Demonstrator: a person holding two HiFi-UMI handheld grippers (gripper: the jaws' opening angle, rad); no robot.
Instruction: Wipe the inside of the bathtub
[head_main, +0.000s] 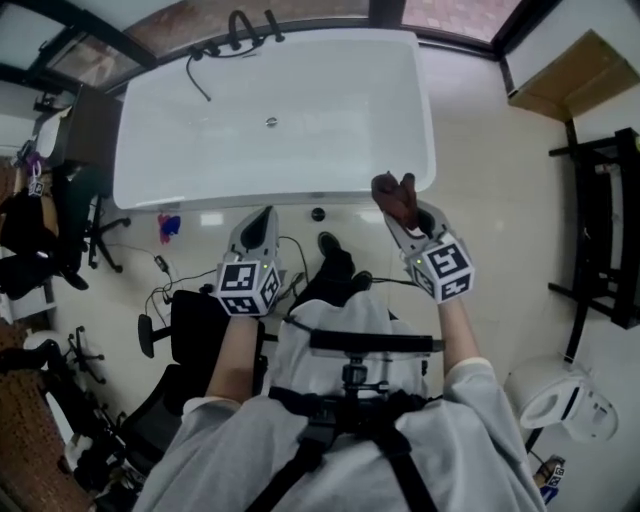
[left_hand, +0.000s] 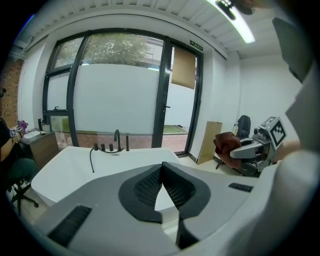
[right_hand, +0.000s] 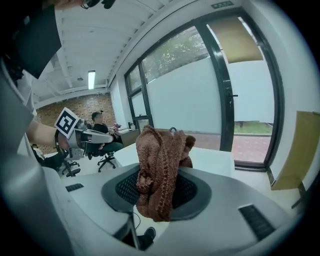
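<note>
The white bathtub lies in front of me, with a black faucet on its far rim and a drain in its floor. My right gripper is shut on a brown knitted cloth, held just outside the tub's near right corner. In the right gripper view the cloth bunches up between the jaws and hides most of the tub. My left gripper hovers before the near rim, shut with nothing in it. In the left gripper view its fingertips meet above the tub.
Office chairs and cables crowd the floor at the left. A black rack and a wooden board stand at the right, a white fixture at the lower right. A person sits far off by the windows.
</note>
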